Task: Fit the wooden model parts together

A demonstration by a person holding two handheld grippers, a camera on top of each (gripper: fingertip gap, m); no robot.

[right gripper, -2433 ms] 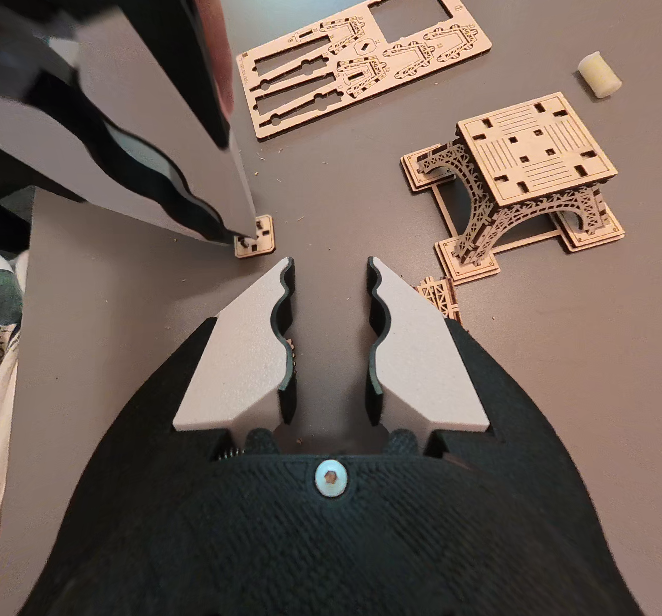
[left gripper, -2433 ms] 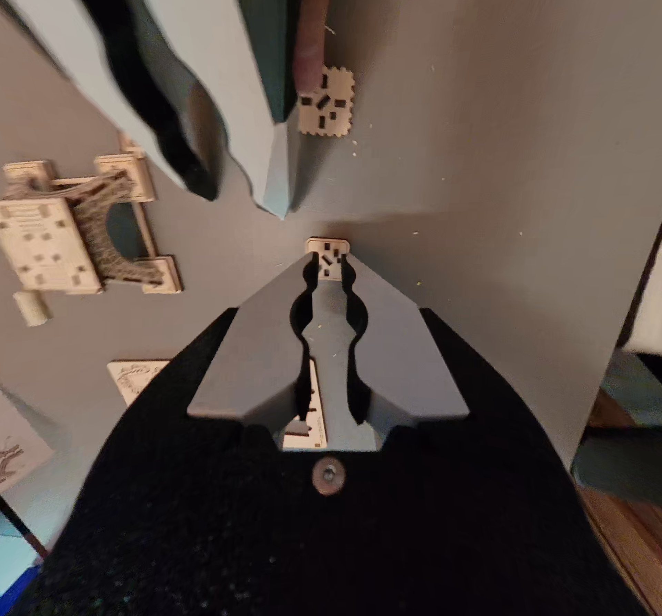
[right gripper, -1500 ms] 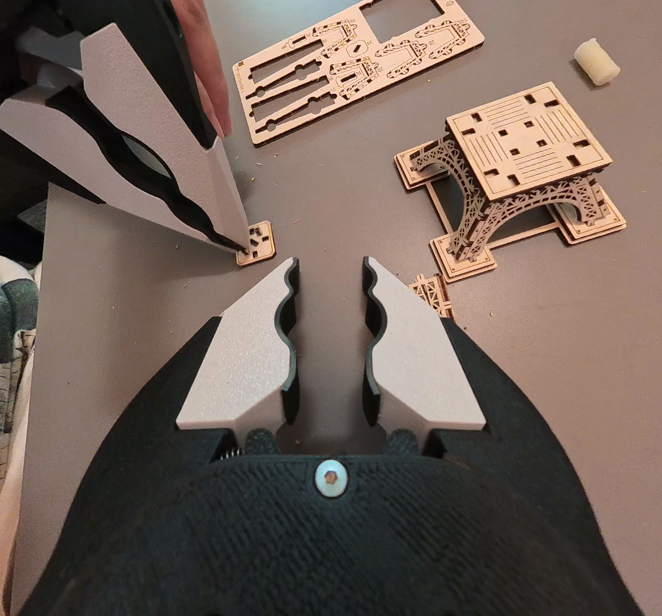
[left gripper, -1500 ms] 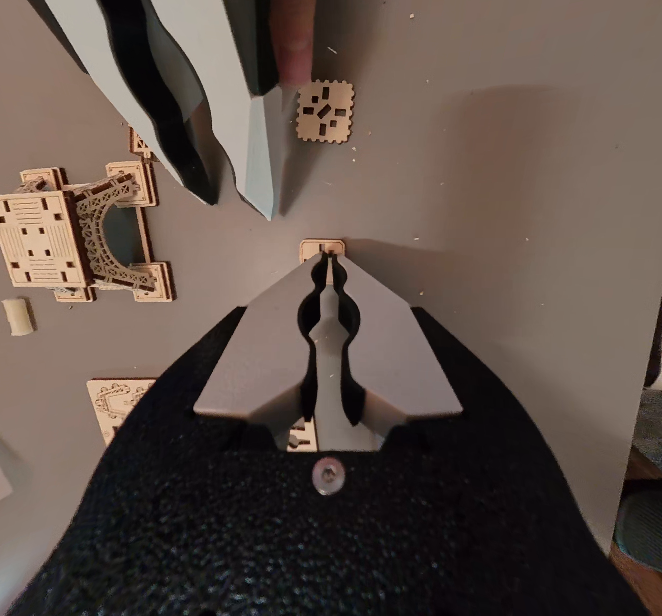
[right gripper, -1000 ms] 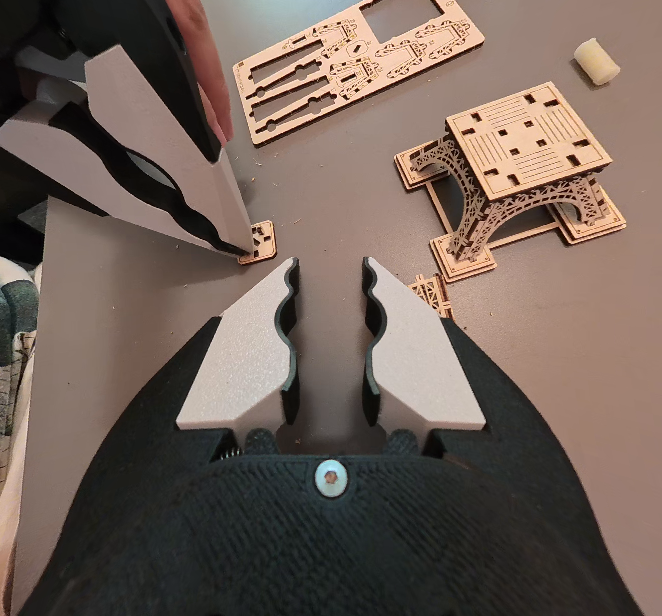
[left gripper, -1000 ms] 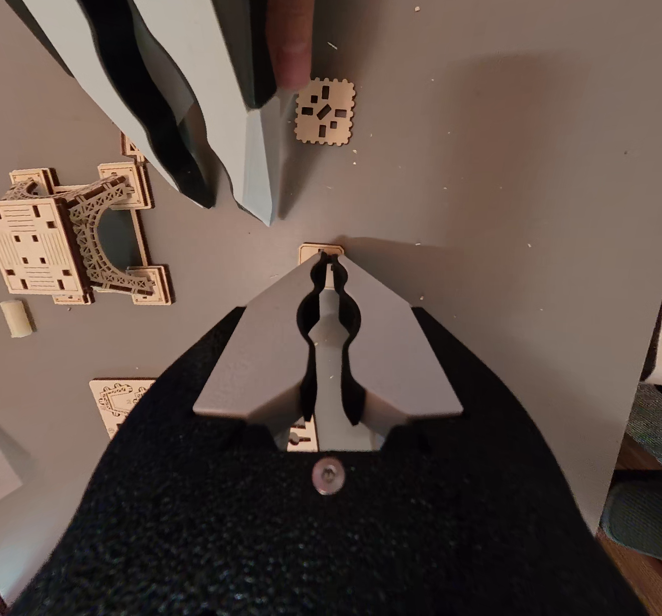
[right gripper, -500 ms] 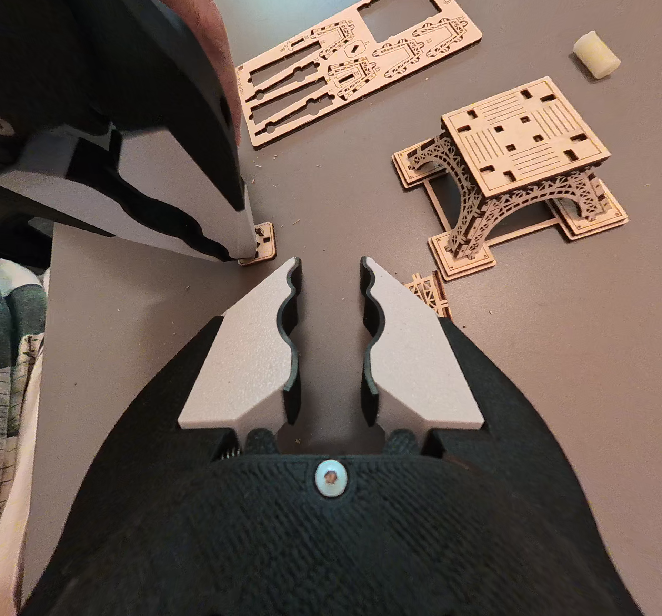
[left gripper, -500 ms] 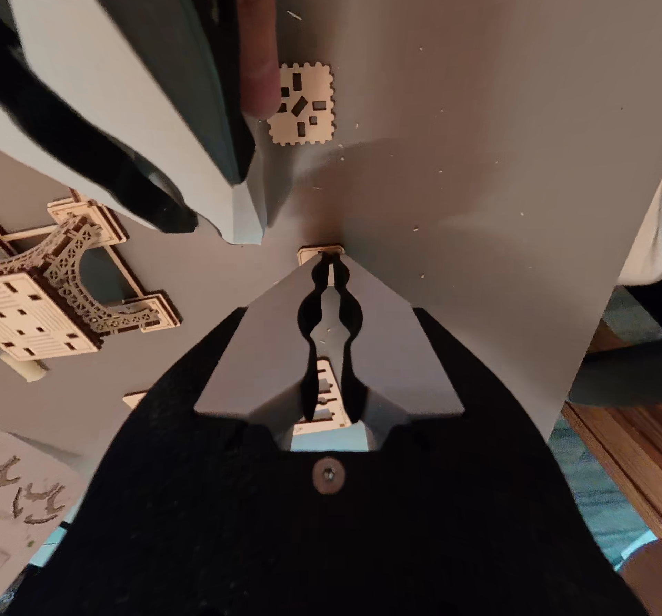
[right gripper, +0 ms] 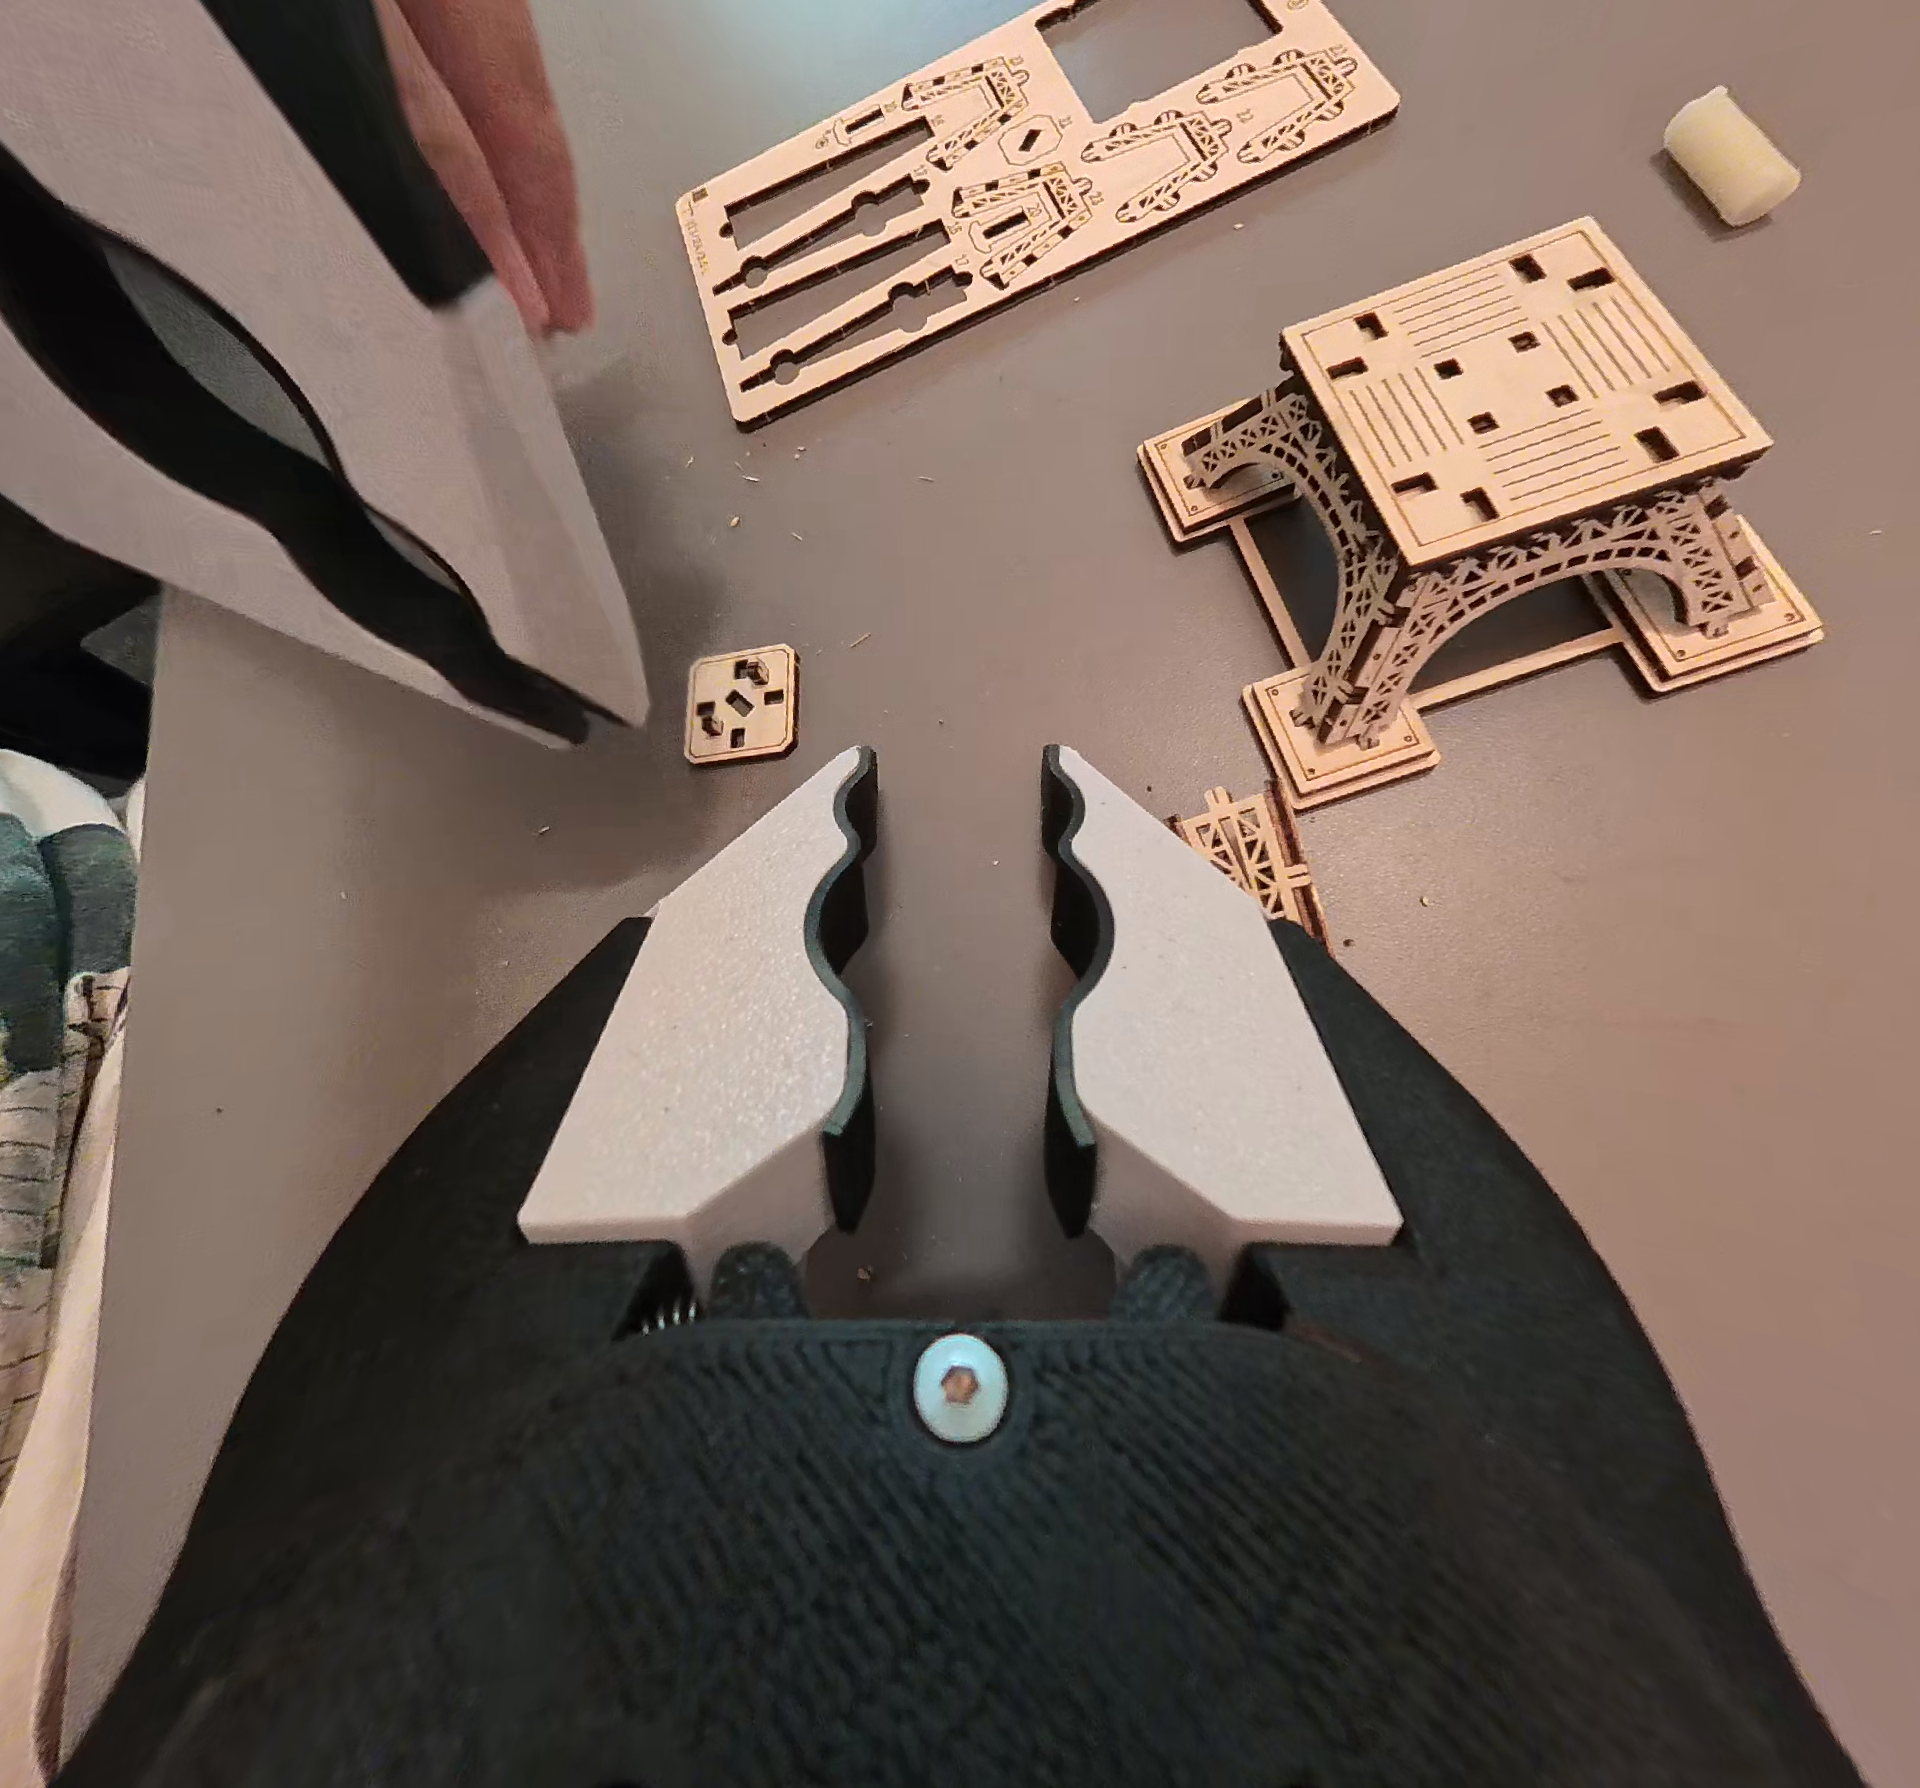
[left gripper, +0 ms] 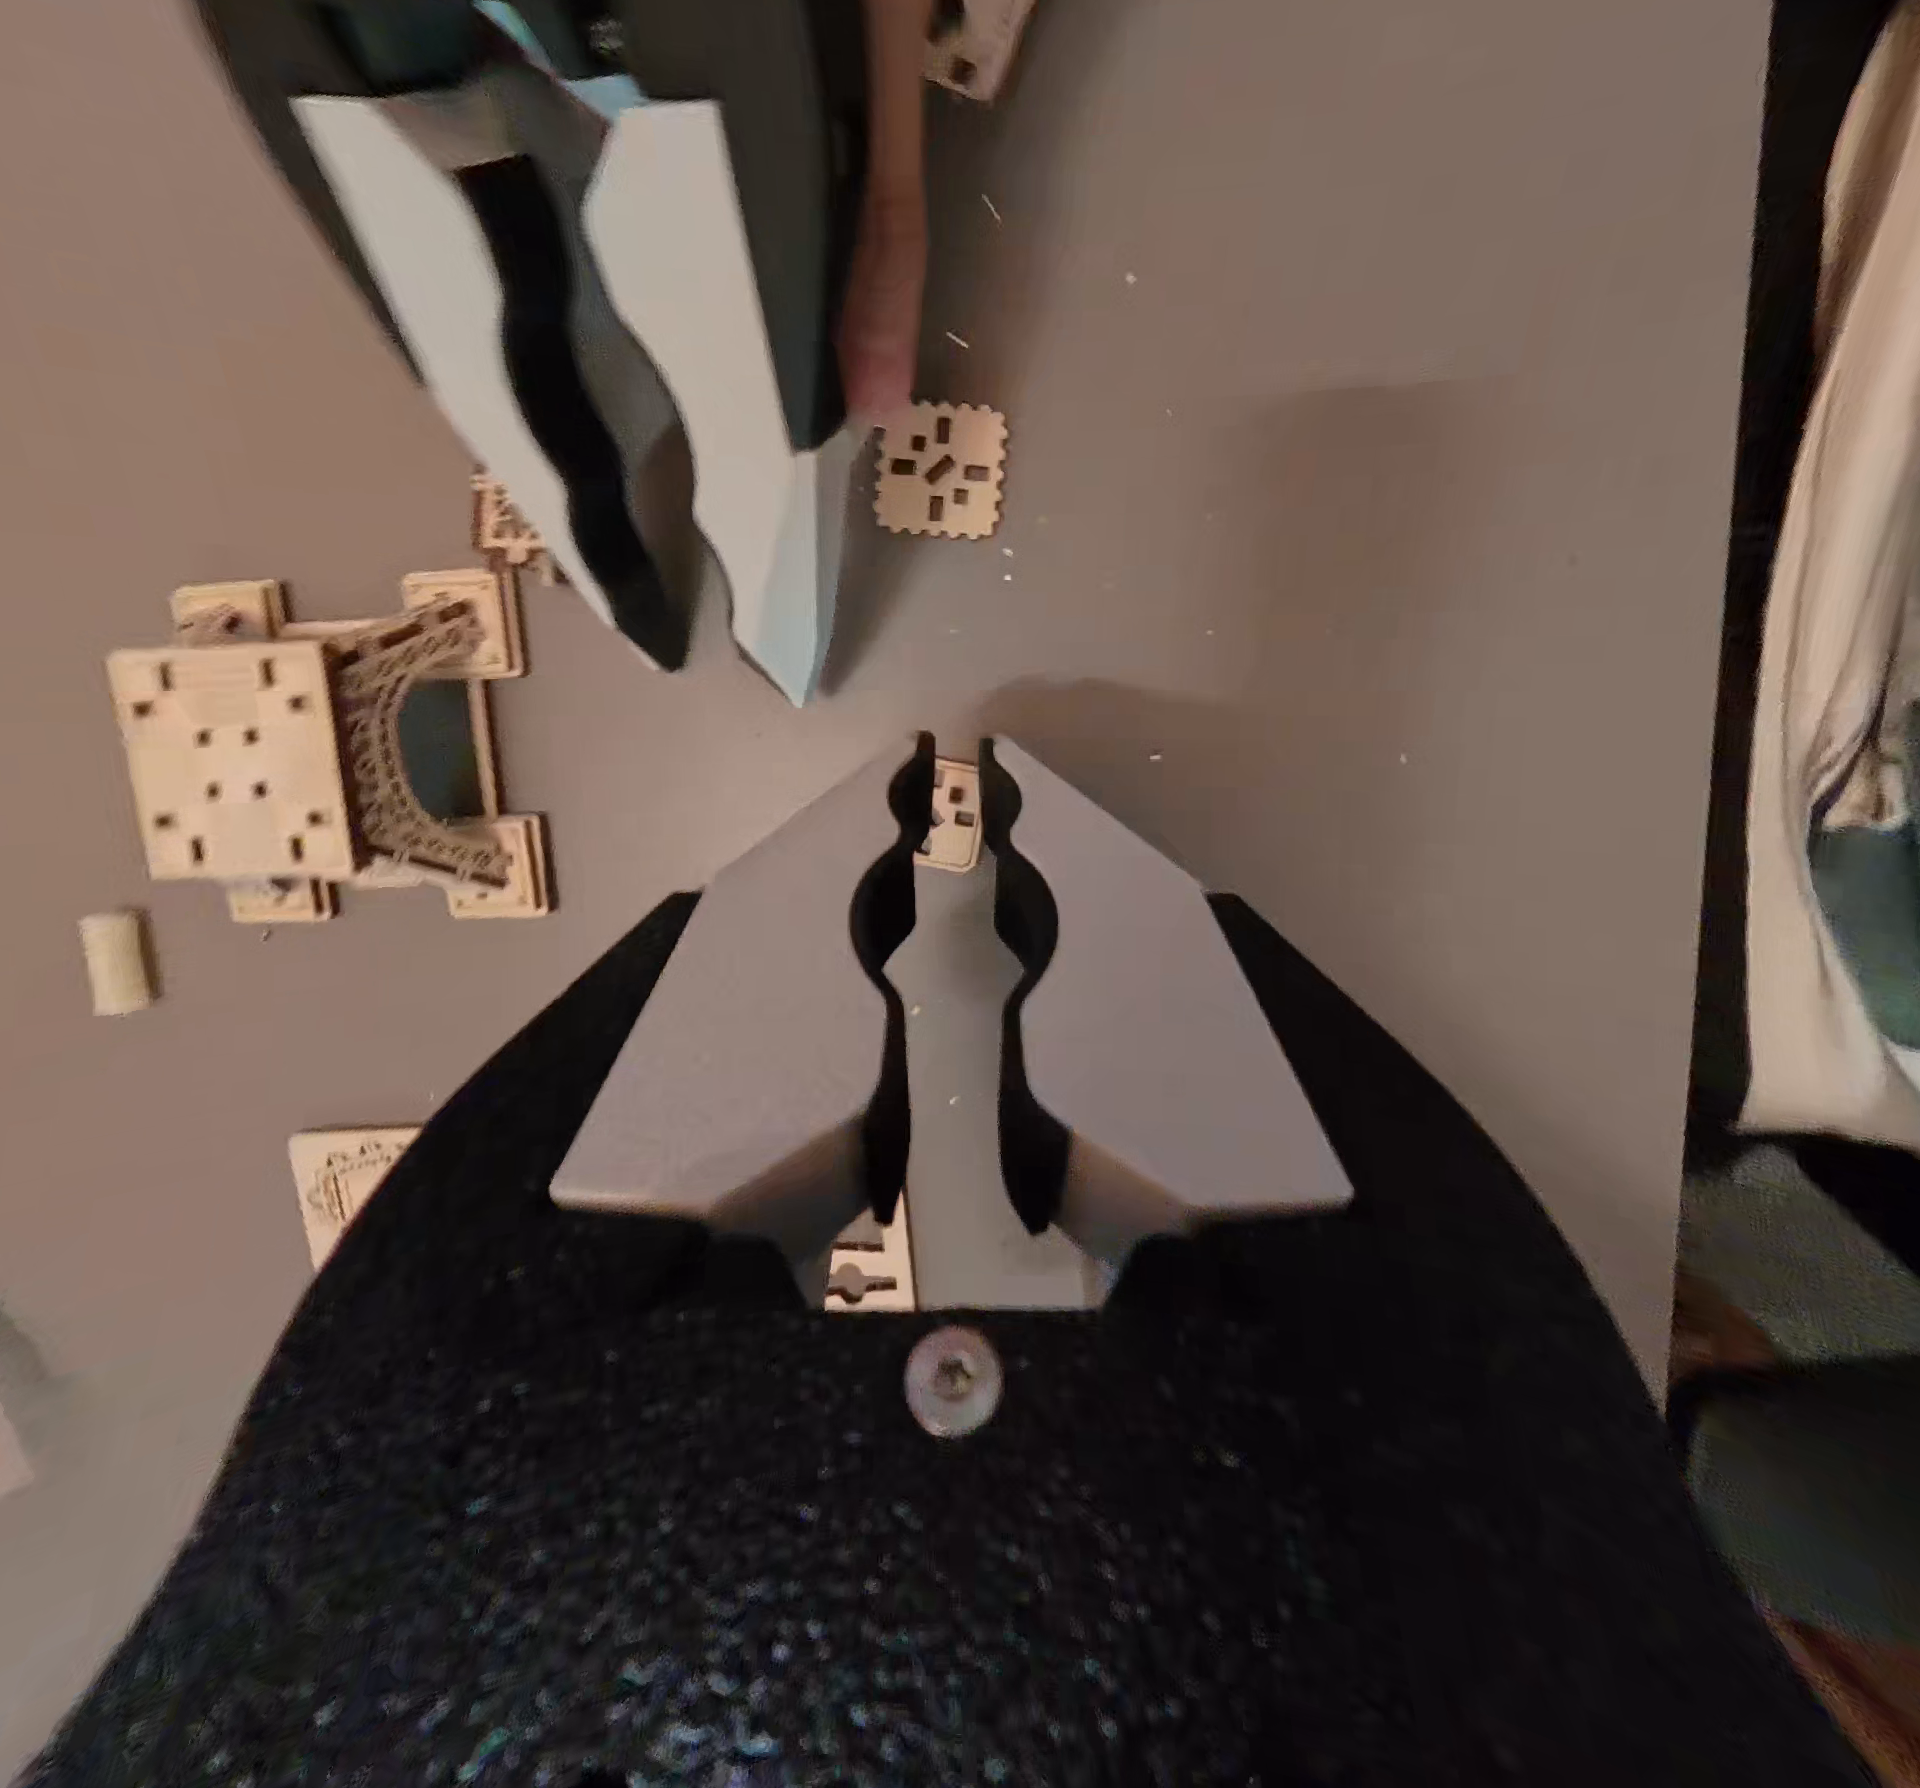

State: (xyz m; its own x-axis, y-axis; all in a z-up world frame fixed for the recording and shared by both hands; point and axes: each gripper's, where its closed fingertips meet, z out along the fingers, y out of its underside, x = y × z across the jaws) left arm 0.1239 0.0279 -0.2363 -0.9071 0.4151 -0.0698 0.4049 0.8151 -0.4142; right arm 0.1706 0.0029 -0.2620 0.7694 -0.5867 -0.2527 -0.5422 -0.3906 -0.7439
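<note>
Your left gripper (left gripper: 951,751) jaws stand slightly parted around the small square plate (left gripper: 951,819), seemingly not gripping it. Your right gripper (right gripper: 958,770) jaws hang open, empty, the tower base (right gripper: 1496,491) nearby on the tabletop (right gripper: 1558,1011).

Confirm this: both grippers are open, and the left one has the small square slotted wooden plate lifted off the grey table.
Not lifted. The right wrist view shows the small square plate lying flat on the grey table, just beside the left gripper tips, ungripped. Both it and the right gripper are indeed open.
</note>
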